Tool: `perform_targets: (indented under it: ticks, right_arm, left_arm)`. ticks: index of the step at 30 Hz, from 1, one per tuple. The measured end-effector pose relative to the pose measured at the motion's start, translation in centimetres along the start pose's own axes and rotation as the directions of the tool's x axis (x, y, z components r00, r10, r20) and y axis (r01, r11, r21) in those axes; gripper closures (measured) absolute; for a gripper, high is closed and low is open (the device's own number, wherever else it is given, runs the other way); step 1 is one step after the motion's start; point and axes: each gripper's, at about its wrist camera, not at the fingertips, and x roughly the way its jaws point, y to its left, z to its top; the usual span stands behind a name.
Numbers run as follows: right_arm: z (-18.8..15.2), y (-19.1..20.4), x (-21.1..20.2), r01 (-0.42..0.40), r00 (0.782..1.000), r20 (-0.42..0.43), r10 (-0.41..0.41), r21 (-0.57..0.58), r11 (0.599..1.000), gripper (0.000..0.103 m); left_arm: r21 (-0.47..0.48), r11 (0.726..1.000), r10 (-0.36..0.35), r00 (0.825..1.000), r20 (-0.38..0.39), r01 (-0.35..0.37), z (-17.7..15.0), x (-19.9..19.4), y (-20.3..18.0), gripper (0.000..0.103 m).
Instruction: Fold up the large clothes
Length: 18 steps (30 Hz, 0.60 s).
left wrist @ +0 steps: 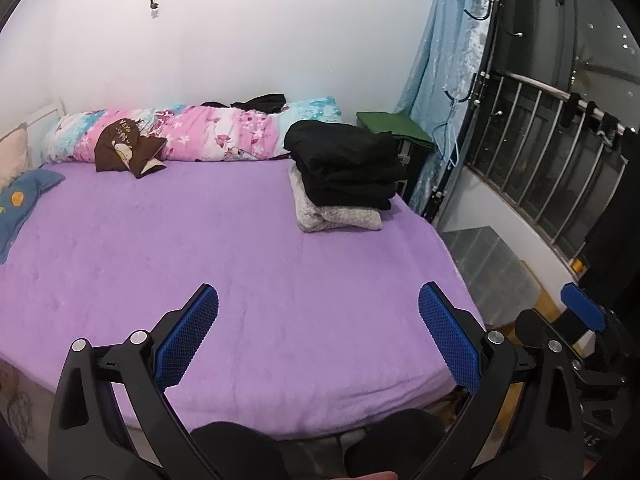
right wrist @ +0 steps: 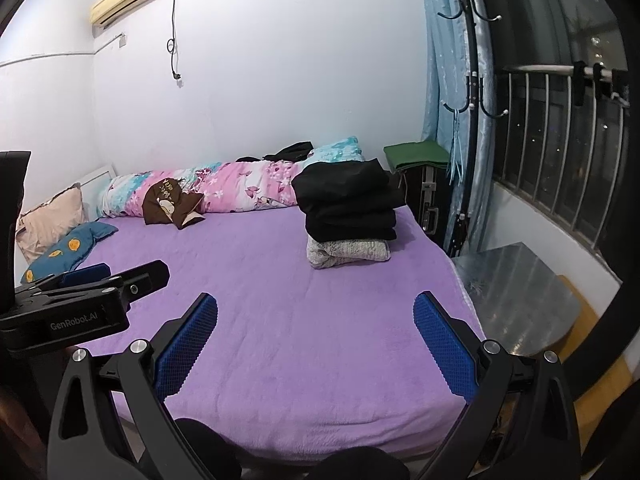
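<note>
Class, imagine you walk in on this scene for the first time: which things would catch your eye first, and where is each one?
The purple bedspread fills most of both views. On its far right side sits a stack of folded clothes, black pieces on top of a grey one. Along the wall lies a rolled pink and blue floral quilt, and in the foreground both the left tool and the right tool hang open and empty over the bed.

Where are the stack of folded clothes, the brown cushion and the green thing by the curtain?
Stack of folded clothes [right wrist: 347,204]: right wrist view, on the black layers.
Brown cushion [left wrist: 120,146]: left wrist view, on its printed front.
Green folded cloth [right wrist: 416,154]: right wrist view, on its top face.
</note>
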Motion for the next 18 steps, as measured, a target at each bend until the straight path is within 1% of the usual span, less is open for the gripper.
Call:
perform_targets:
  ticks: [10, 12, 18]
  right_arm:
    - [-0.06, 0.32, 0.22, -0.007, 1.000, -0.003, 0.007, -0.012, 1.000, 0.006]
    - [-0.14, 0.32, 0.25, -0.011, 1.000, -0.003, 0.011, -0.008, 1.000, 0.006]
    - [-0.11, 0.63, 0.57, -0.014, 1.000, -0.003, 0.014, -0.015, 1.000, 0.006]
  left_arm:
    - [-0.017, 1.000, -0.007, 1.000, -0.004, 0.007, -0.04, 0.08, 0.49, 0.006]
    - [-0.015, 1.000, -0.020, 1.000, -0.009, 0.020, 0.02, 0.11, 0.67, 0.006]
    - [-0.015, 1.000, -0.001, 1.000, -0.004, 0.001, 0.29, 0.07, 0.93, 0.006]
